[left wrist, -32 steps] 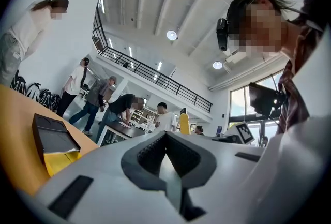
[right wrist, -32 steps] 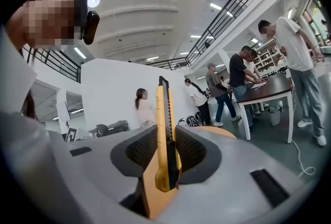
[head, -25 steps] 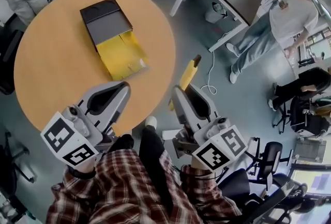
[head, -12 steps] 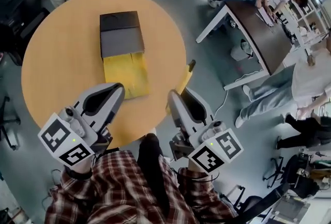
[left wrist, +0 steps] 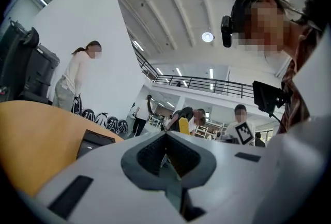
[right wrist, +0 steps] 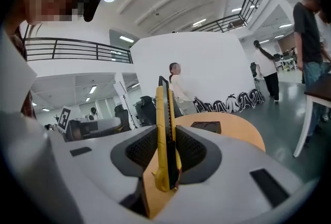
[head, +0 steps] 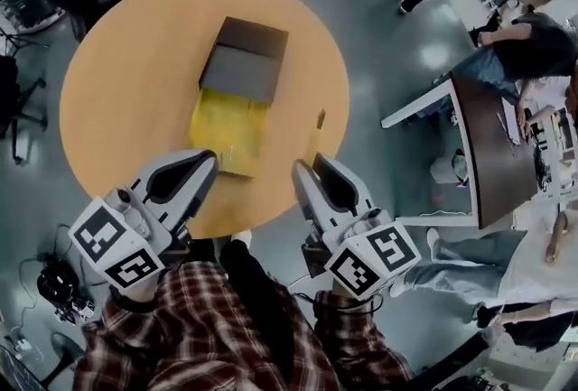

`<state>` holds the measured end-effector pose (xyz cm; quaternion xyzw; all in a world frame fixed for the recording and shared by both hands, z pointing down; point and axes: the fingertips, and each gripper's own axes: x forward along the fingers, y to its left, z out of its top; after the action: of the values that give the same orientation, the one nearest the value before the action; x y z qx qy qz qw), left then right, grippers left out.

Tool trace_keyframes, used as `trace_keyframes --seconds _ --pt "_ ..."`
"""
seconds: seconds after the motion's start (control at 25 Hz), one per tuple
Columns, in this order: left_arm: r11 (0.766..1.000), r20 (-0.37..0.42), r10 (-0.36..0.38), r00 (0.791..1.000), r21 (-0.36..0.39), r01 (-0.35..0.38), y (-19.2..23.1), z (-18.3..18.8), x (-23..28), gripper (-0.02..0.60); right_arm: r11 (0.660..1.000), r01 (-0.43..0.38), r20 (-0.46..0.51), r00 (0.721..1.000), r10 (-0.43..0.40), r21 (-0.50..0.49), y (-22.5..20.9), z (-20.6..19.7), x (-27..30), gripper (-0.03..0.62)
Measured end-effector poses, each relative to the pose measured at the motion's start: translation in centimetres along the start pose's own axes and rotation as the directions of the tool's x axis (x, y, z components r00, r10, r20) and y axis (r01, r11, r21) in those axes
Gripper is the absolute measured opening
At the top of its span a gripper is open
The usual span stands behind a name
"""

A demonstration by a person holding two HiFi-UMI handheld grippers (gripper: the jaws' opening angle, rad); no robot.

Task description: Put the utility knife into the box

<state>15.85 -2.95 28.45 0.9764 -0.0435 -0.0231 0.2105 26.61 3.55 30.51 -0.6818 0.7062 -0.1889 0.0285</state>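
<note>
right tongs (head: pixel 305 171) clamped on utility knife (right wrist: pixel 164 130): slim yellow body, black centre strip, upright | left tongs (head: pixel 208 161) closed, empty | box (head: pixel 242 73) open on bench (head: pixel 126 100), far left of knife

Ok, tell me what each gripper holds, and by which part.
Right gripper: utility knife, jaws clamped on its yellow body near the rear end. Left gripper: nothing, jaws together.

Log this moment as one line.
right gripper: shut on knife | left gripper: shut, empty | box: open on table | step: knife not yet in box
</note>
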Motion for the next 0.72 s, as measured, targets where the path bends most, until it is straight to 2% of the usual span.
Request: trace_keyframes --seconds 0.16,0.36,0.52,0.72 --pt "0.998 0.022 0.069 0.997 -0.01 -0.068 0.5 -0.3 -0.7 0.011 0.997 -0.06 -0.074 0.996 0.057 -0.041 -0.6 -0.9 2.8 0.118" --pt "0.993 0.063 0.117 0.991 -0.011 -0.116 1.9 0.6 -1.8 0.011 0.988 -0.11 -0.158 0.983 0.091 -0.112 -0.5 -1.0 7.0 0.118" --pt "0.989 0.104 0.15 0.983 -0.026 -0.148 3.4 1.3 -2.9 0.011 0.974 -0.158 -0.226 0.967 0.12 -0.16 0.1 -1.0 9.9 0.118" --pt "0.981 0.149 0.193 0.97 -0.042 -0.189 5.7 1.8 -4.3 0.011 0.942 -0.202 -0.341 0.934 0.104 -0.266 -0.4 -2.7 14.0 0.118"
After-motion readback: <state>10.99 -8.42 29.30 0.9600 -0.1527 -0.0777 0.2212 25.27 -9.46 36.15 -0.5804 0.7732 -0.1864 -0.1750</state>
